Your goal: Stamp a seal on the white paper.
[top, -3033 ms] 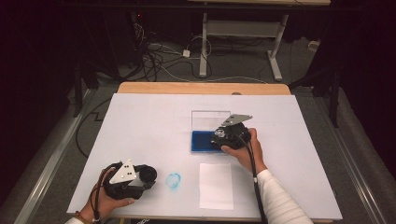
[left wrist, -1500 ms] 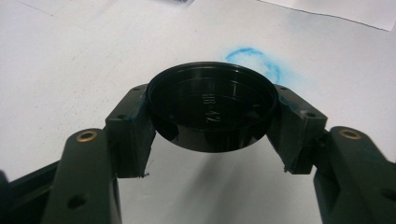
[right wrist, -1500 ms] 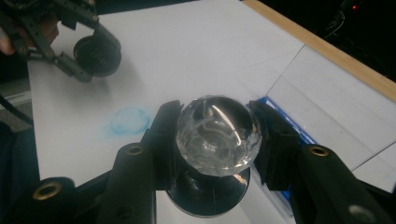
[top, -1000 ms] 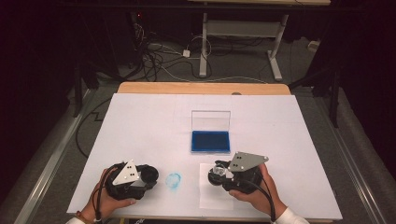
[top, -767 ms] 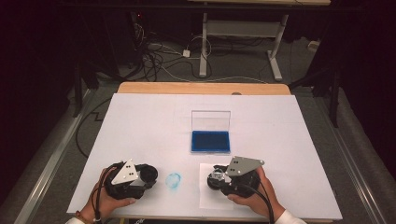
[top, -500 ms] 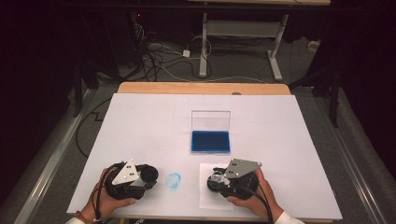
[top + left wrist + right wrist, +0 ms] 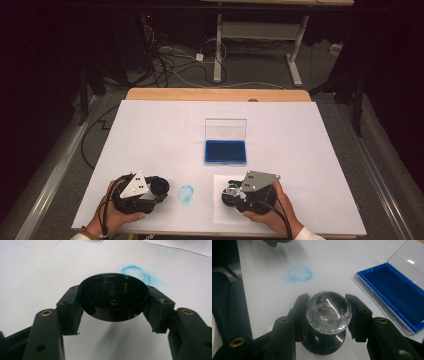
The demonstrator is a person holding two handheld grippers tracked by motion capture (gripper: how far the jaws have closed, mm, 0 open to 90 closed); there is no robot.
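Right gripper [image 7: 231, 192] has come back from the blue ink pad [image 7: 225, 151] to the bench's [image 7: 150, 130] near edge, now over the white paper sheet [image 7: 220, 212]. It pinches a stamp w/ clear faceted knob [image 7: 328, 312], jaws clamped on the knob's sides, black base below. Left gripper [image 7: 113, 305] unmoved at near left, pinching the round black cap [image 7: 113, 296] by its rim. Blue ring mark [image 7: 185, 193] on bench btw the two grippers. Ink pad lid open, mid-bench.
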